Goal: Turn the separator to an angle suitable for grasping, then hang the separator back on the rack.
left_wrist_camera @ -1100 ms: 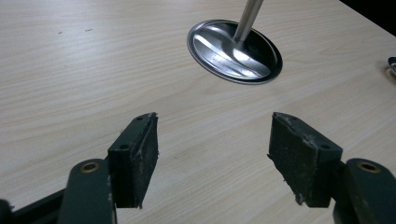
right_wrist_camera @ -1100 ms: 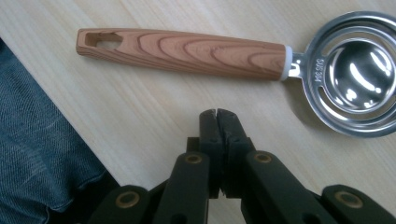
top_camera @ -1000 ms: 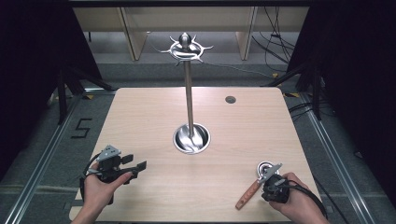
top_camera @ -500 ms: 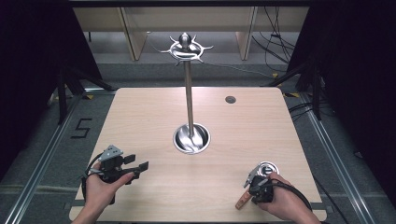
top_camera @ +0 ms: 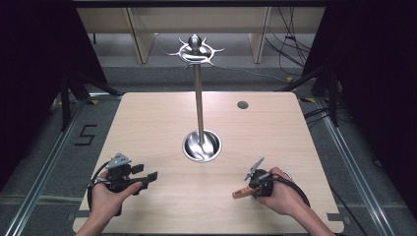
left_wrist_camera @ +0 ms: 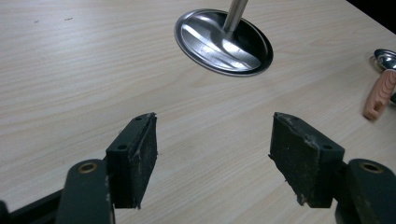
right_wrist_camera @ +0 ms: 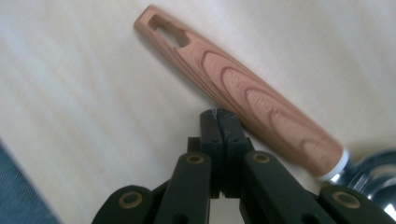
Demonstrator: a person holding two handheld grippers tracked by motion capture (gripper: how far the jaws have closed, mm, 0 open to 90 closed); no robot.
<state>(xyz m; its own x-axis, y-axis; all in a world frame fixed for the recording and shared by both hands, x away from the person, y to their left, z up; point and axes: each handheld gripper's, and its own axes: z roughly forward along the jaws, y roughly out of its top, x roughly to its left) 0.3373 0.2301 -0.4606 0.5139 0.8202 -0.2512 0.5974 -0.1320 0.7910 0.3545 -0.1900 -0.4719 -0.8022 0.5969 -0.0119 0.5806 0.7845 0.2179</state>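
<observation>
A kitchen utensil [right_wrist_camera: 243,95] with a wood-grain handle lay on the pale wooden table [top_camera: 147,128], near its front edge on the person's right side. The handle was long and tapered, in warm reddish-brown bands, with a slot-shaped hanging hole at its narrow end and raised lettering along its length that was too blurred to read; at the wide end a white collar joined it to a shiny metal head. The right gripper view showed all this close up — the right gripper [right_wrist_camera: 219,114] had its two black jaws pressed together with nothing between them, their tips just beside the handle's lower edge; whether they touched it could not be told. From the high view, the same gripper [top_camera: 258,184] sat in the person's right hand, partly covering the utensil [top_camera: 241,193], so only the handle's reddish end and a glint of metal showed. That view alone gave the whole layout: a tall metal stand [top_camera: 198,98] rose from a round steel base at the table's centre, topped by a ring of hooks. The left gripper [top_camera: 147,178] rested at the front left, well apart from the utensil. The left gripper view showed its jaws [left_wrist_camera: 212,163] standing wide apart over bare wood — and, at the far right edge, the handle [left_wrist_camera: 379,95] beside the metal head.
</observation>
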